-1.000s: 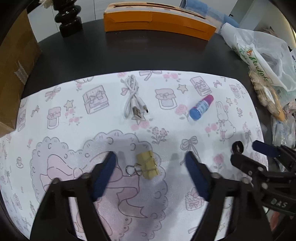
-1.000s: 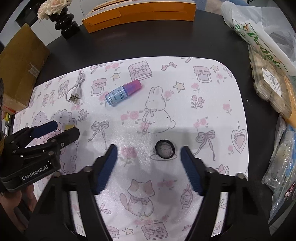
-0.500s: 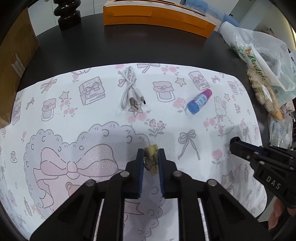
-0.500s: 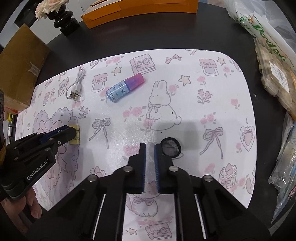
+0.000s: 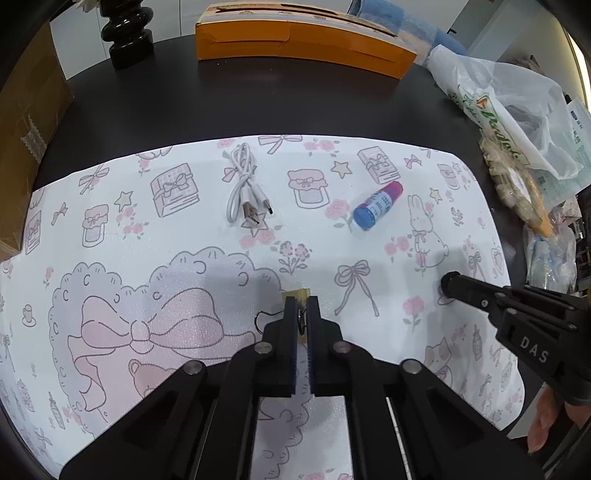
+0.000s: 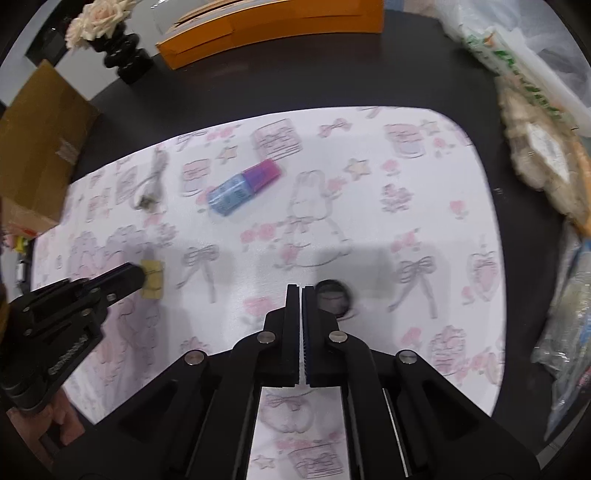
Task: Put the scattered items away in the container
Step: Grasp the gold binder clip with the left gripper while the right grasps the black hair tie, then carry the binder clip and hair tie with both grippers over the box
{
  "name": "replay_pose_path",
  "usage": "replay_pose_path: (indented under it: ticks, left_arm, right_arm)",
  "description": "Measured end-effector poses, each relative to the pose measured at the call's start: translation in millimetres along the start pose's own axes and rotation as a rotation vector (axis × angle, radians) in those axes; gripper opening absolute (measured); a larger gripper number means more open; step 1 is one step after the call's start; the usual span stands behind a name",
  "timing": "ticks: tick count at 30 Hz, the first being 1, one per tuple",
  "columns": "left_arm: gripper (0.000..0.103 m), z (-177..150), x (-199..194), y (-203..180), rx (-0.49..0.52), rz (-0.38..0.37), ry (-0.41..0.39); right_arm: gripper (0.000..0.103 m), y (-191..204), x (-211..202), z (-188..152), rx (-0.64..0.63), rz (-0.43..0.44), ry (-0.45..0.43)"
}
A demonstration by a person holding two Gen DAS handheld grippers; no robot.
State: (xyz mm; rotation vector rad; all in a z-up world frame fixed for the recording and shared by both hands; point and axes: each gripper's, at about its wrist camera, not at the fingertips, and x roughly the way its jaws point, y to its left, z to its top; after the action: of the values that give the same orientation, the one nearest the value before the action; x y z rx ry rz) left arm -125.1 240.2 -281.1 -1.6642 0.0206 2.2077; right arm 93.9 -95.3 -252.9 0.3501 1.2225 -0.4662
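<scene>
1. While pinched down to a narrow slit, grips the yellow binder clip (image 5: 295, 295) at its wire-handle end: left claw (image 5: 300, 308), low over the patterned mat (image 5: 147, 221).
2. Seen from the right wrist view as a dark finger pair reaching in from the left, with the clip's yellow body (image 6: 153, 282) sticking out past the tips and lying against the mat.
3. Right claw (image 6: 302, 295): pressed together, only a hairline gap between the blue pads.
4. Just beside its right finger, touching it, a small black ring (image 6: 332, 299) on the mat; cannot tell whether an edge of it is pinched, as that view is blurred.
5. Farther out on the mat, well apart from both claws: a coiled white USB cable (image 5: 243, 184), and to its right a small blue tube with a pink cap (image 5: 376, 205), lying on its side.
6. Beyond the mat, on the dark surface (image 5: 258, 103): a long orange box (image 5: 295, 37) at the far edge, with a black vase (image 5: 127, 33) to its left.
7. At the left edge, a brown cardboard box (image 5: 26, 129); at the right, a crumpled plastic bag (image 5: 498, 103) among packaged goods.
</scene>
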Motion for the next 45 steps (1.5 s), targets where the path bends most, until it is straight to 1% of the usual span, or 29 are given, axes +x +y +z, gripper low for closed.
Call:
replay_pose_path:
  ticks: [1, 2, 3, 4, 7, 10, 11, 12, 13, 14, 16, 18, 24, 30, 31, 32, 35, 39, 41, 45]
  left_arm:
    - [0.004, 0, 0, 0, 0.000, 0.001, 0.000]
    - [0.004, 0, 1, 0, 0.001, 0.001, 0.000]
    - [0.004, 0, 1, 0, 0.002, 0.002, 0.000]
    - [0.004, 0, 1, -1, 0.002, 0.003, -0.001]
    - [0.004, -1, 1, -1, 0.004, 0.005, -0.002]
    - [0.004, -1, 1, -1, 0.005, 0.005, -0.001]
    - [0.004, -1, 1, -1, 0.005, 0.006, -0.001]
    - [0.004, -1, 1, -1, 0.004, 0.005, -0.001]
    - [0.004, -1, 1, -1, 0.003, 0.004, -0.001]
    - [0.004, -1, 1, -1, 0.002, 0.003, 0.000]
    - [0.004, -2, 1, -1, 0.002, 0.001, 0.001]
    - [0.004, -2, 0, -1, -0.001, -0.003, 0.003]
    - [0.004, -2, -12, 3, -0.010, -0.013, 0.005]
    - [0.004, 7, -39, 11, 0.005, -0.009, -0.021]
    - [0.003, 7, -39, 12, 0.002, -0.014, -0.017]
    - [0.000, 7, -36, 14, -0.003, -0.020, -0.012]
    - [0.000, 8, -30, 19, -0.018, -0.037, 0.005]
    - [0.001, 9, -22, 26, -0.038, -0.061, 0.027]
    - [0.009, 9, -17, 30, -0.049, -0.072, 0.038]
    - [0.010, 9, -4, 30, -0.051, -0.088, 0.066]
  right_arm:
    - [0.008, -1, 1, 0, -0.002, -0.030, 0.009]
    - [0.019, -2, 3, 0, -0.004, -0.058, 0.019]
    - [0.028, -4, 4, 0, 0.008, -0.046, 0.025]
    - [0.029, -5, 4, -1, 0.018, -0.030, 0.028]
    - [0.029, -2, 5, -1, 0.004, -0.023, 0.032]
    - [0.029, -1, 14, 0, 0.003, -0.011, 0.060]
    - [0.022, -1, 16, -1, 0.001, -0.008, 0.068]
    - [0.011, 0, 19, -1, -0.002, -0.006, 0.076]
    - [0.010, 0, 20, -1, -0.006, -0.015, 0.073]
    - [0.006, 0, 20, 0, -0.002, -0.011, 0.070]
    - [0.005, -3, 19, 0, 0.018, 0.031, 0.071]
    - [0.004, -2, 16, 0, 0.021, 0.056, 0.060]
    - [0.004, 10, 7, -1, 0.014, 0.064, 0.038]
    - [0.004, 29, -18, 1, 0.010, 0.074, 0.009]
    - [0.004, 31, -19, -1, 0.017, 0.079, 0.008]
    - [0.004, 32, -22, -1, 0.021, 0.081, 0.007]
    - [0.004, 40, -26, -3, 0.009, 0.078, 0.005]
    - [0.004, 44, -19, -5, -0.001, 0.071, 0.010]
    - [0.004, 40, -14, -9, 0.003, 0.072, 0.014]
    - [0.004, 37, -6, -12, 0.002, 0.080, 0.027]
